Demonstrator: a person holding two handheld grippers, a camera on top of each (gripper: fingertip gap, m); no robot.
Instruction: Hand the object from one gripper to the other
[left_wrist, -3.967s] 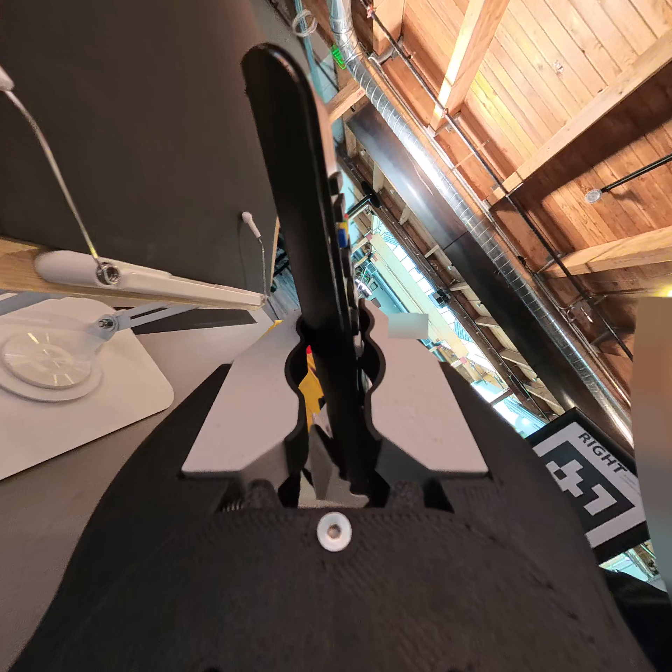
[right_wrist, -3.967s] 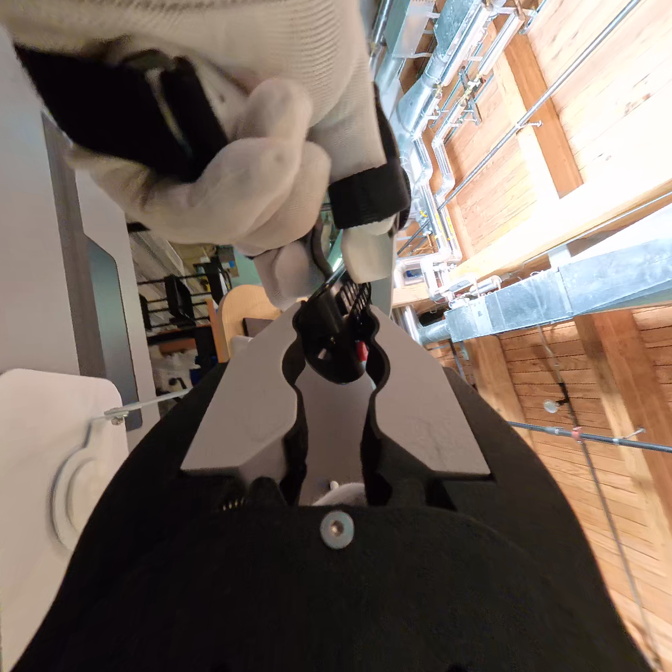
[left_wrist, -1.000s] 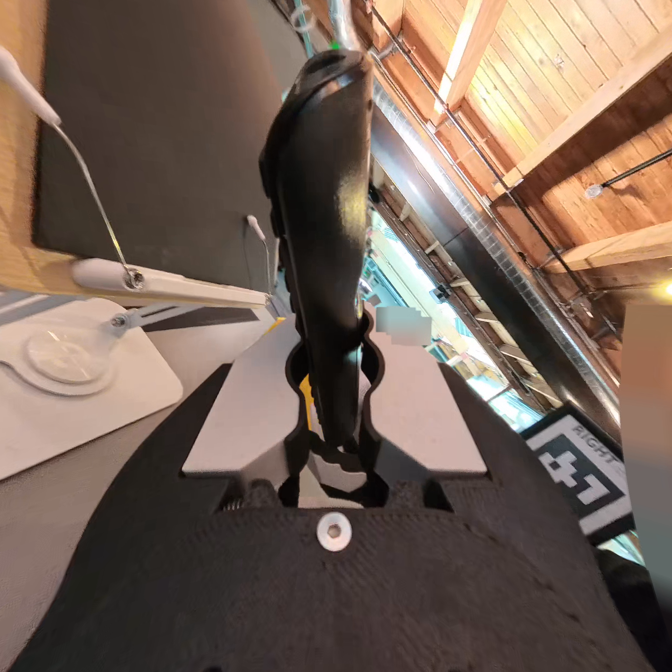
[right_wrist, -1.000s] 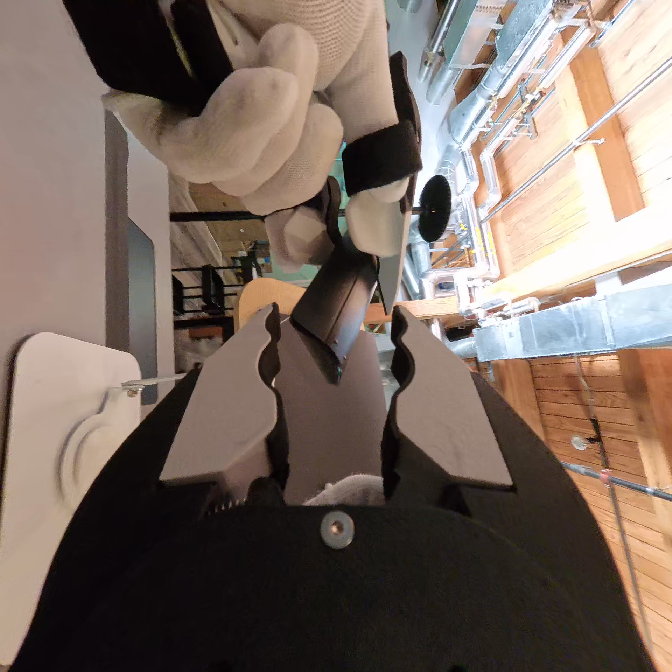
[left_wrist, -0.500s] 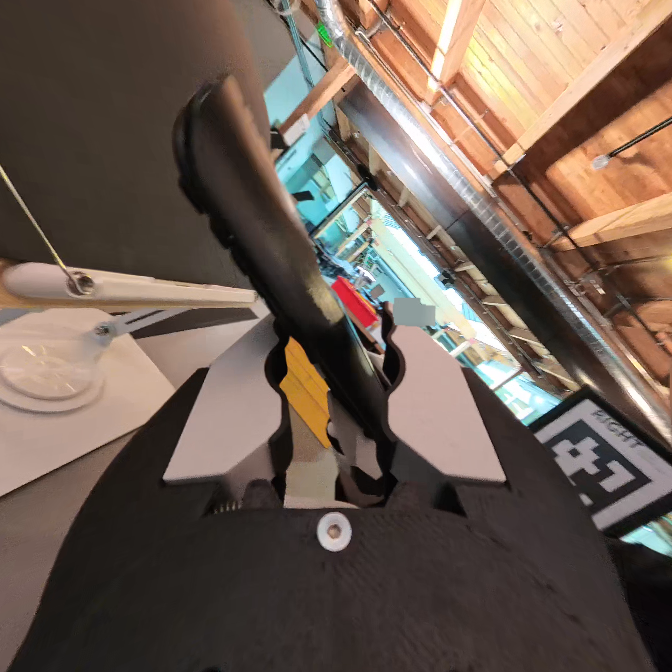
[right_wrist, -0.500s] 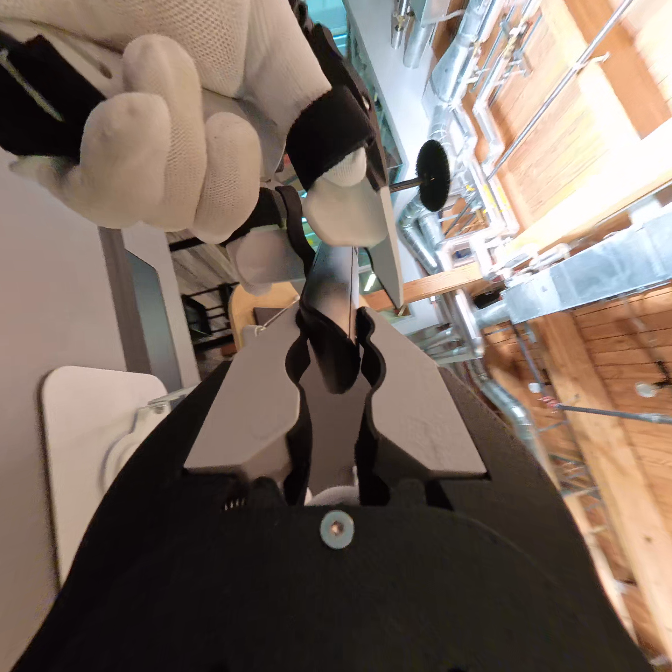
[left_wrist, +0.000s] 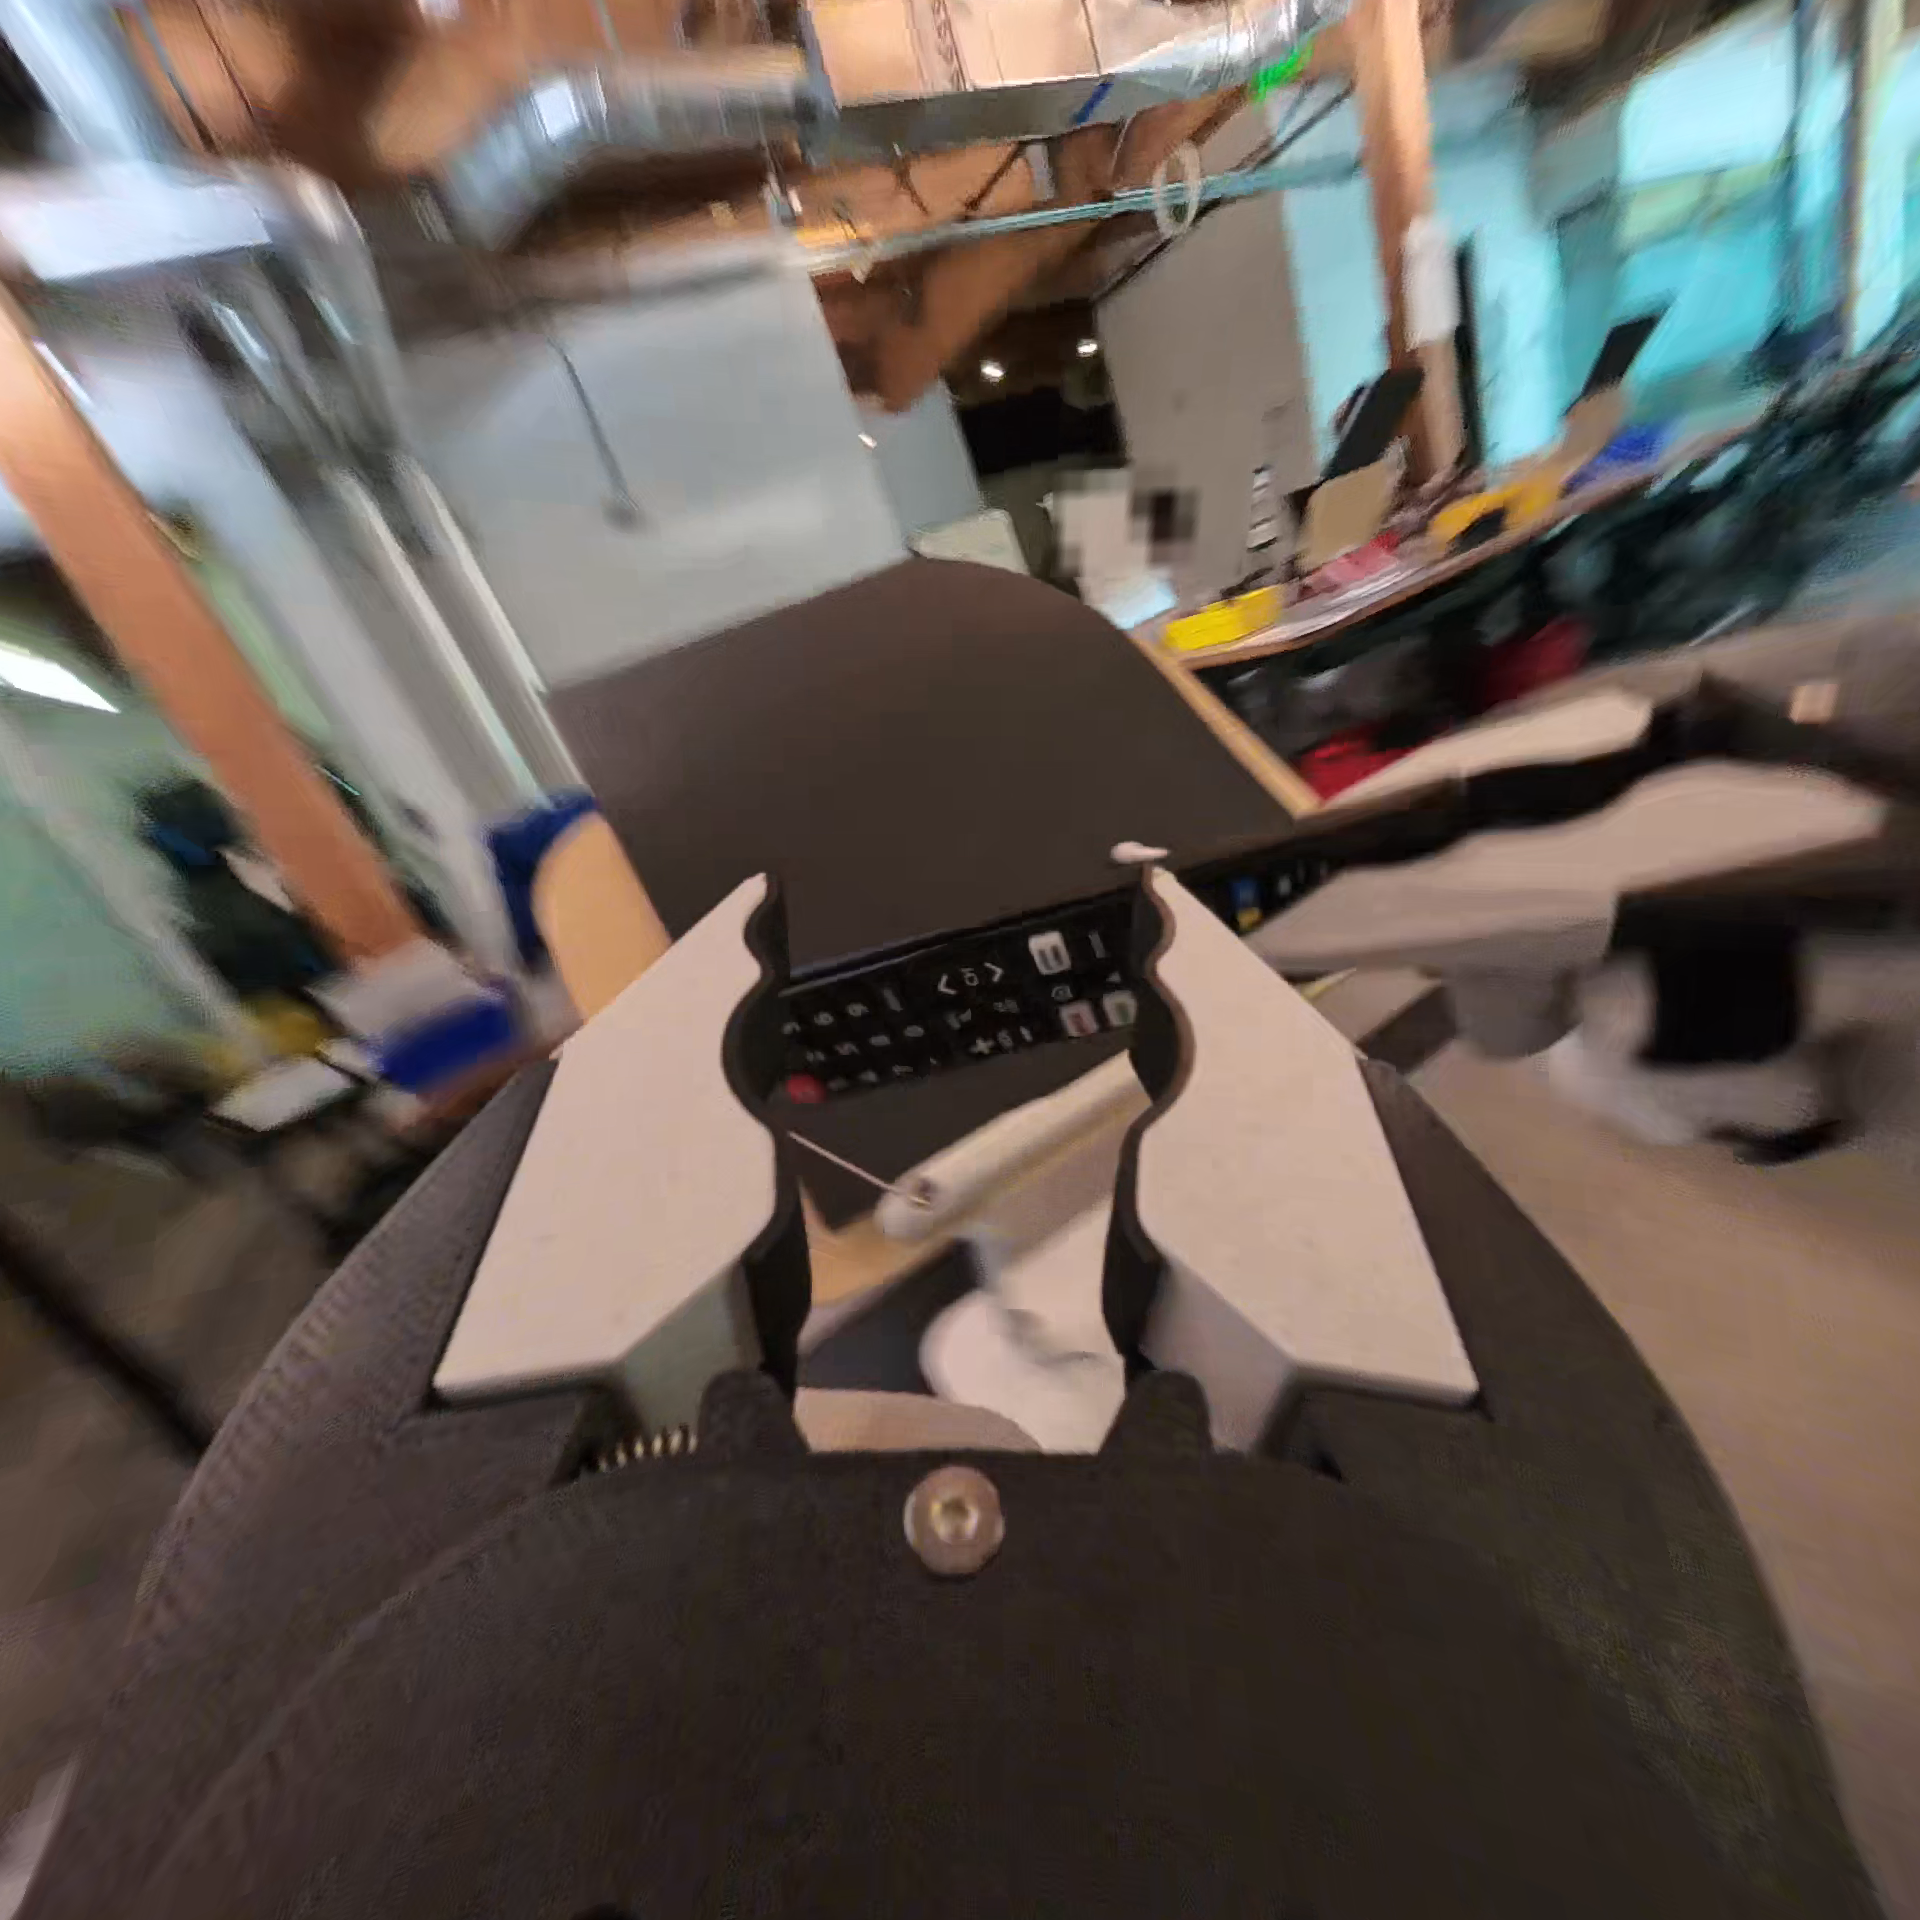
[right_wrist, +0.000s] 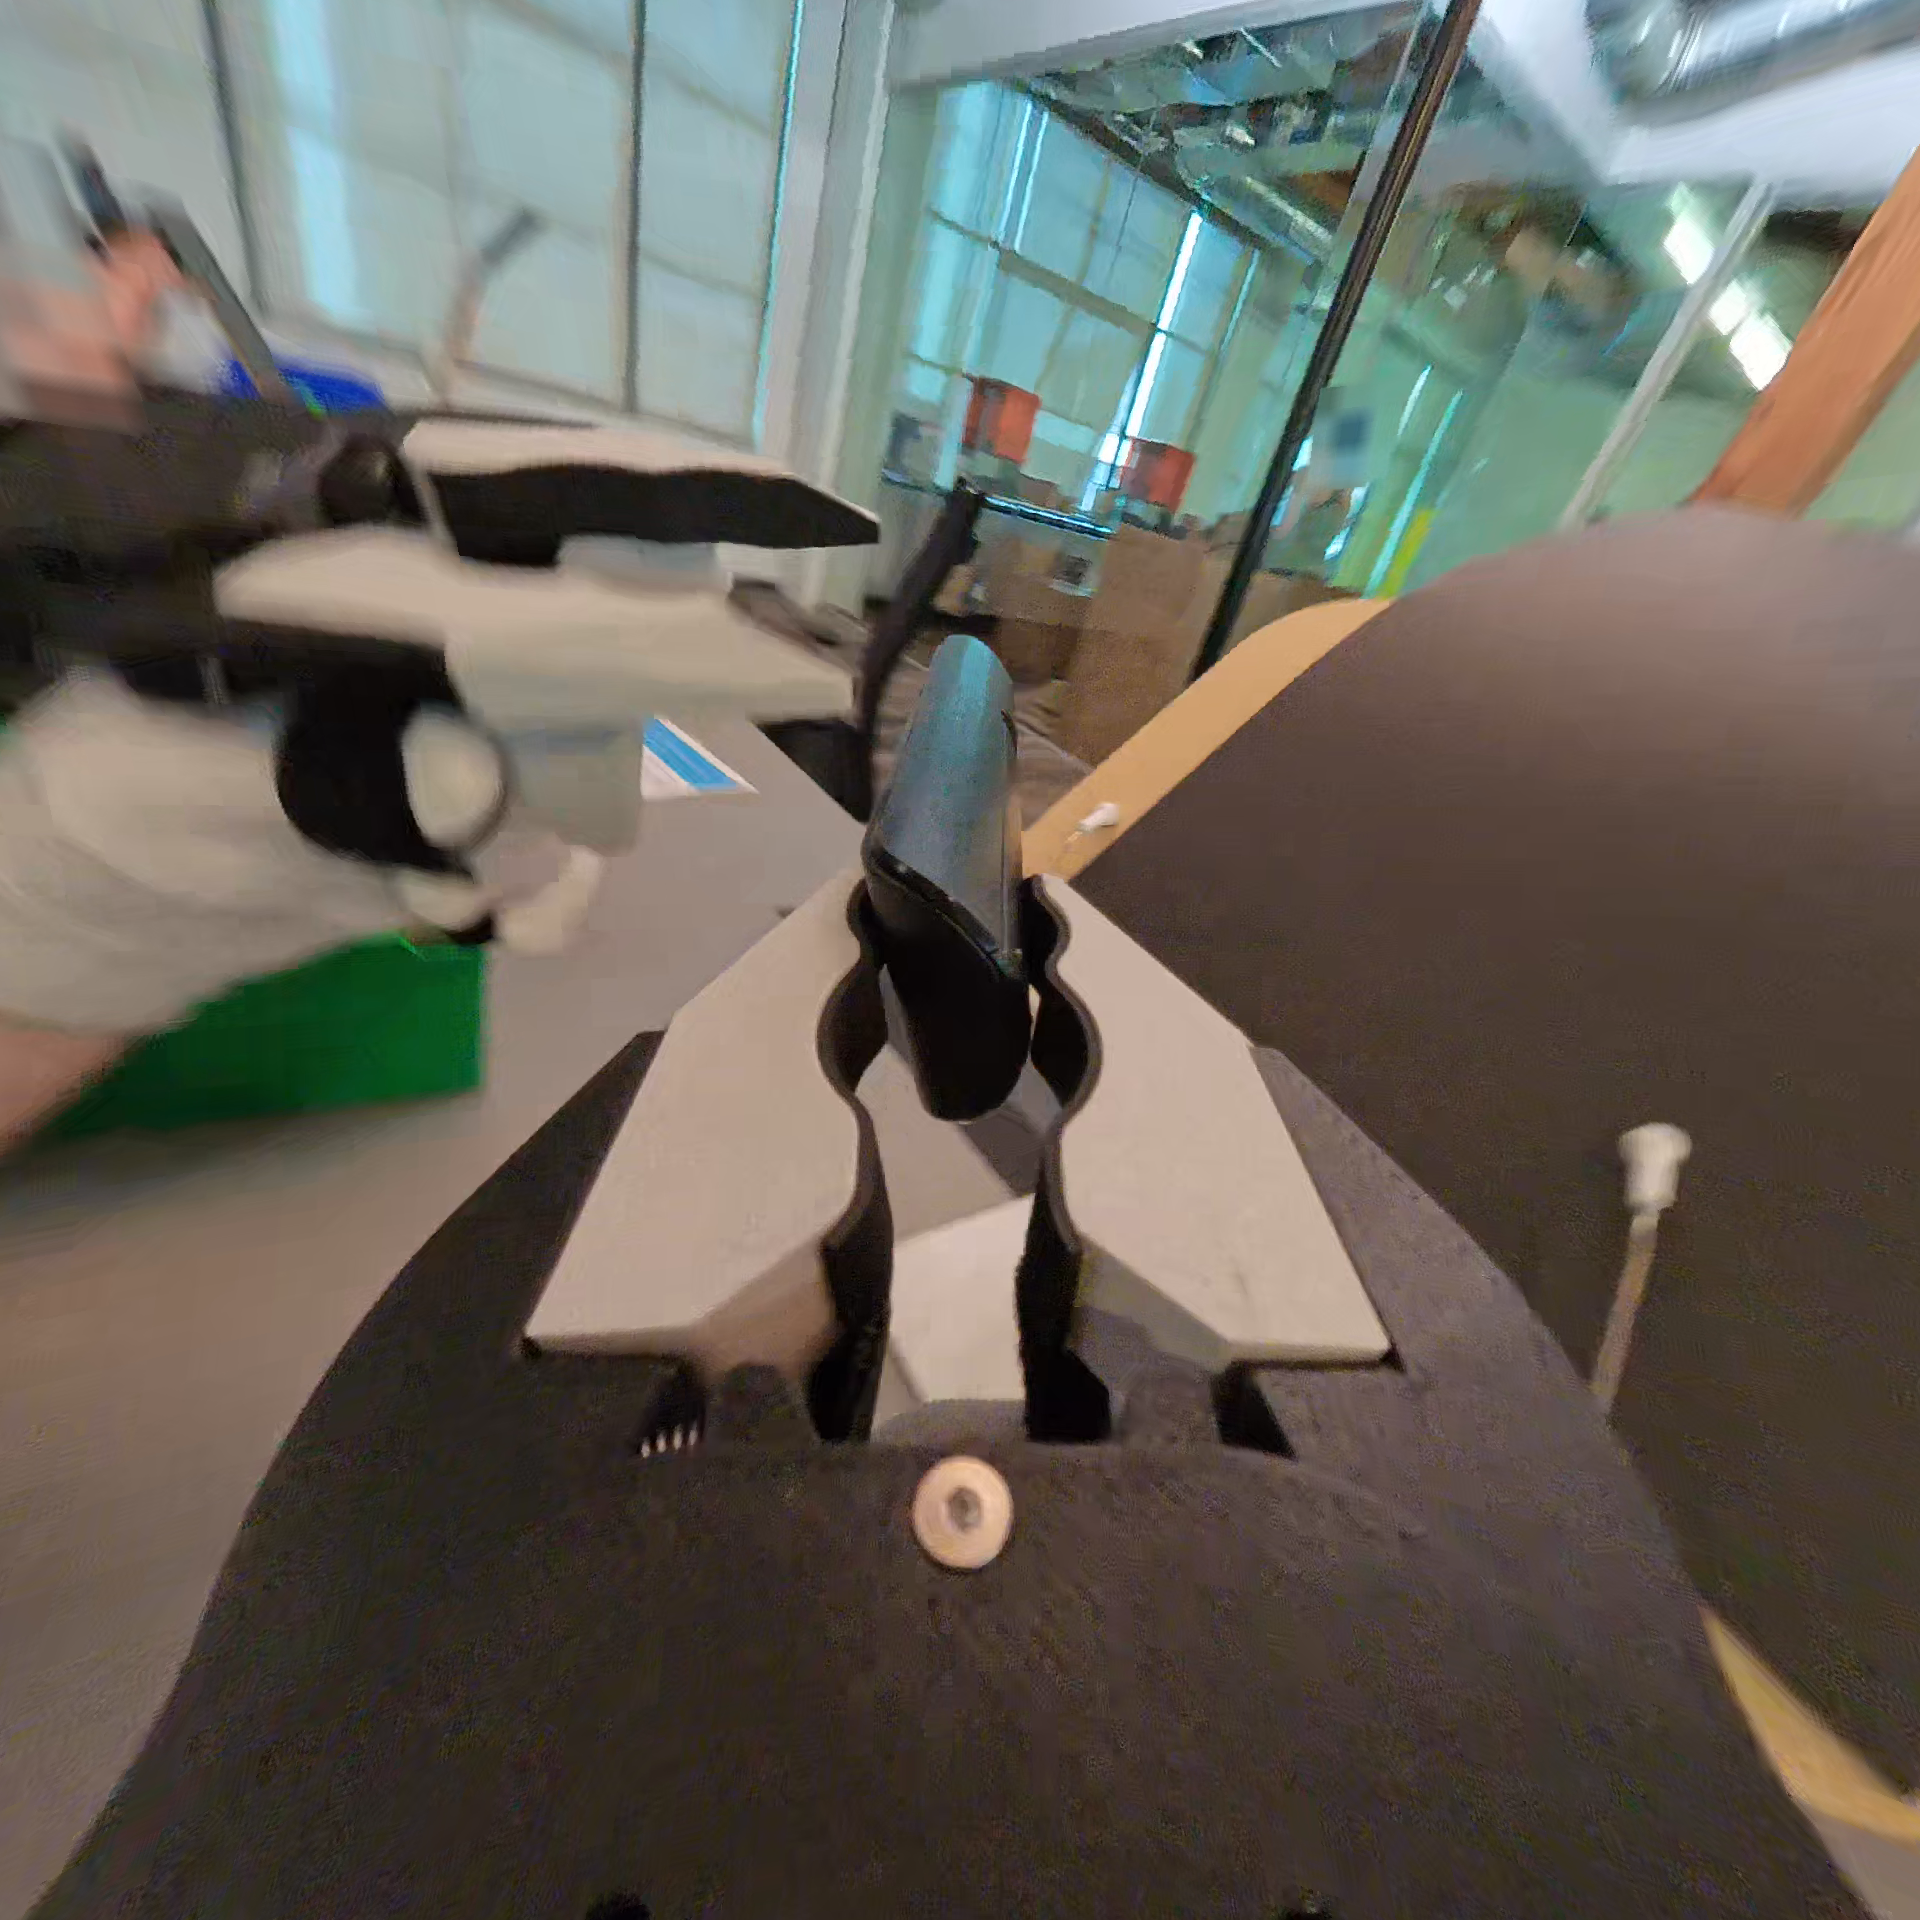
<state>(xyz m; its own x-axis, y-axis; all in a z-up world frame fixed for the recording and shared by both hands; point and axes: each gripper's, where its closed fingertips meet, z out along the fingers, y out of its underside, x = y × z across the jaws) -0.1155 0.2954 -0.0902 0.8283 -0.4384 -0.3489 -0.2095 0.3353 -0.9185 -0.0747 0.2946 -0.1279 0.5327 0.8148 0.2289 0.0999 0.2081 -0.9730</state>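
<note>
In the left wrist view the black remote (left_wrist: 951, 1003) shows only between the left tool's (left_wrist: 956, 904) fingers, which cover both its ends, and its button markings are too small to tell. The right tool (left_wrist: 1538, 862) and the room behind are smeared by motion blur. In the right wrist view the gloved hand (right_wrist: 177, 831) is blurred and cut off by the left edge.
</note>
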